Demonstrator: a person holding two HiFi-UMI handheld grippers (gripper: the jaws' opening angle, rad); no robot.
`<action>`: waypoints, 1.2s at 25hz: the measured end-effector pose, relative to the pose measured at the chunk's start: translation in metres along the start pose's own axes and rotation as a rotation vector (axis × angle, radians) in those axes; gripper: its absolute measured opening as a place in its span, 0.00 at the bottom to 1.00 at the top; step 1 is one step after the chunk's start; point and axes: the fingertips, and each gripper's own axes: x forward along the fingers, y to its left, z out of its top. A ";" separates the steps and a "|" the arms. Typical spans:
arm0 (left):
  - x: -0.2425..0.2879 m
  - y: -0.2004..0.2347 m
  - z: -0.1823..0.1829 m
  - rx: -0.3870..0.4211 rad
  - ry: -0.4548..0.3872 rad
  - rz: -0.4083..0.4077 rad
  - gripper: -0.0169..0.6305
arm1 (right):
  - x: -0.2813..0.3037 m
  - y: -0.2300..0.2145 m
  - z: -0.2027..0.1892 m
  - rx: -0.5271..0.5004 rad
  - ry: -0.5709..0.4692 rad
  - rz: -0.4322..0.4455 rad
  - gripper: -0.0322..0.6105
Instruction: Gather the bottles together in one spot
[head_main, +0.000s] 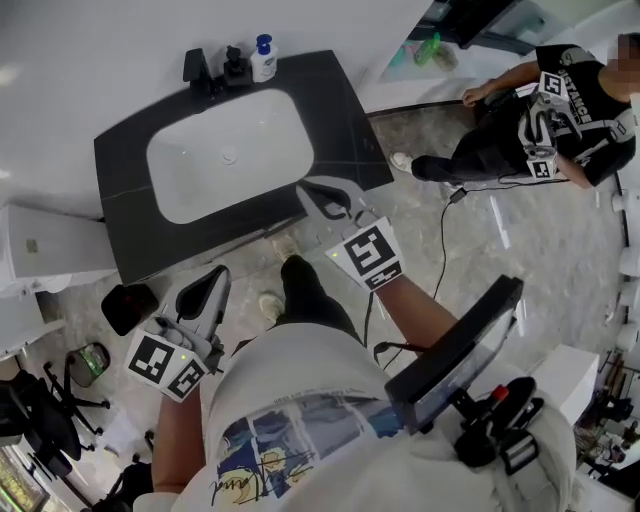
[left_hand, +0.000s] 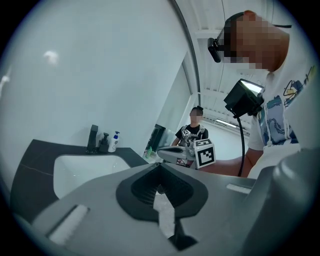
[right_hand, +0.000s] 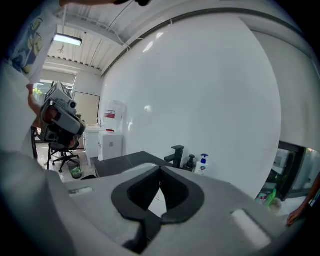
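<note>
A white bottle with a blue pump (head_main: 263, 58) stands at the back of the dark counter (head_main: 345, 120), beside a black pump bottle (head_main: 236, 66) and the black faucet (head_main: 196, 68). Both bottles also show in the left gripper view, white bottle (left_hand: 114, 141), and in the right gripper view, white bottle (right_hand: 202, 163). My right gripper (head_main: 305, 190) is shut and empty at the counter's front edge, far from the bottles. My left gripper (head_main: 216, 278) hangs over the floor in front of the counter, shut with nothing in it. A green bottle (head_main: 430, 48) lies on a far ledge.
The white basin (head_main: 230, 150) fills the counter's middle. Another person (head_main: 540, 120) sits on the floor to the right, with a cable trailing nearby. A black bin (head_main: 128, 305), a white cabinet (head_main: 40, 245) and an office chair (head_main: 40, 410) stand to the left.
</note>
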 end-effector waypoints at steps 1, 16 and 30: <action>-0.002 -0.001 -0.002 0.002 0.000 0.001 0.03 | -0.003 0.004 0.001 -0.001 -0.002 0.004 0.05; -0.028 -0.025 -0.023 -0.002 -0.009 0.007 0.03 | -0.041 0.056 0.010 -0.019 -0.003 0.056 0.05; -0.033 -0.022 -0.021 0.002 -0.017 0.003 0.03 | -0.038 0.073 0.017 -0.042 0.007 0.088 0.05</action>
